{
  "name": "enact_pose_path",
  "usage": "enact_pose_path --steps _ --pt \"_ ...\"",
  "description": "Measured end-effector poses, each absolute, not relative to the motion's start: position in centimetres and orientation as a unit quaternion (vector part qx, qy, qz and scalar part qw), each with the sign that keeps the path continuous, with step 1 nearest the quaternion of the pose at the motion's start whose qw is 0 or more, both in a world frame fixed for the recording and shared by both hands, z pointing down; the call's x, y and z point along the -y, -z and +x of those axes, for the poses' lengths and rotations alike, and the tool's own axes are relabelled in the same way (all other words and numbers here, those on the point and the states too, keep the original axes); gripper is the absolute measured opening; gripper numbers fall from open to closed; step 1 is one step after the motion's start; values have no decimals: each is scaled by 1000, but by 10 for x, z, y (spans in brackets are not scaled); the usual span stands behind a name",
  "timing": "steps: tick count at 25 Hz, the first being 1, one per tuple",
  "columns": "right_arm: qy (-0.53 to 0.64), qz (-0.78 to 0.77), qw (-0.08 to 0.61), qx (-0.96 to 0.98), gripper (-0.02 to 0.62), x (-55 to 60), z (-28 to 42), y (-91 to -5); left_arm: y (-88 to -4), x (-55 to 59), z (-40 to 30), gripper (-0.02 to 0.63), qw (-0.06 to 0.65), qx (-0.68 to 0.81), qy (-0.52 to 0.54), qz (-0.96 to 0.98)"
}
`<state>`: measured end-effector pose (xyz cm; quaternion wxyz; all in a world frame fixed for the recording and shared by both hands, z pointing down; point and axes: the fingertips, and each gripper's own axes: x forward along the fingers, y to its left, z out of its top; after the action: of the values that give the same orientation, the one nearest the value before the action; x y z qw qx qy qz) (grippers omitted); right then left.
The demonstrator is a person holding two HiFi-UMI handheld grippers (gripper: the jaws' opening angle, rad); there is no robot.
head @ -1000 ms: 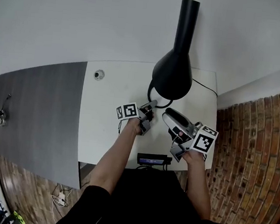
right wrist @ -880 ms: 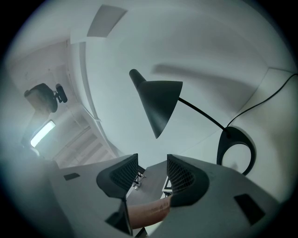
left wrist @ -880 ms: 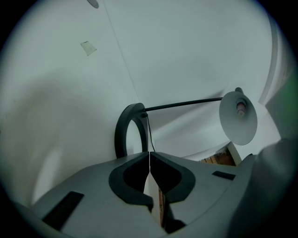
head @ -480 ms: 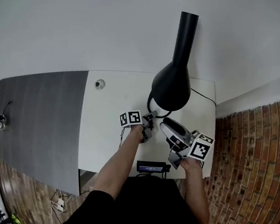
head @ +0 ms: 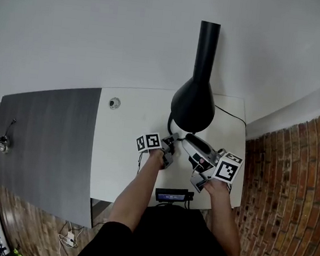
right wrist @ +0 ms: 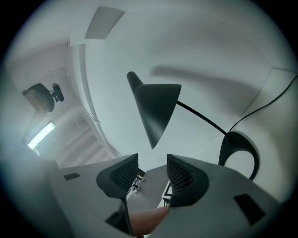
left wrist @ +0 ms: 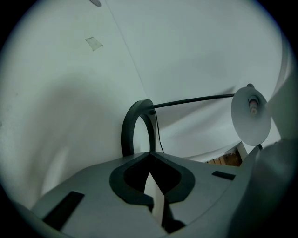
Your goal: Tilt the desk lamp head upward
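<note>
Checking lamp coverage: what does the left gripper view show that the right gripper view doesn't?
Only left: the pale inside of the lamp head, and the left hand-held gripper with jaws shut. Only right: the black outside of that head, and the right hand-held gripper with jaws apart. Both: the lamp's ring base and thin arm.
</note>
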<state>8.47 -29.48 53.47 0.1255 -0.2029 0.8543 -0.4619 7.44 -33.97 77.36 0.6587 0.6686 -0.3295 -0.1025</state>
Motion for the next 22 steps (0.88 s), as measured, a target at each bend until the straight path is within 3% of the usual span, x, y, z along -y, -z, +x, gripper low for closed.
enact_pose_path --steps 10,22 --pt "430 -209 178 -860 175 315 81 -509 -774 340 75 14 654 342 96 668" --pt "421 -197 193 -864 175 307 83 -500 -774 339 75 14 654 343 95 668"
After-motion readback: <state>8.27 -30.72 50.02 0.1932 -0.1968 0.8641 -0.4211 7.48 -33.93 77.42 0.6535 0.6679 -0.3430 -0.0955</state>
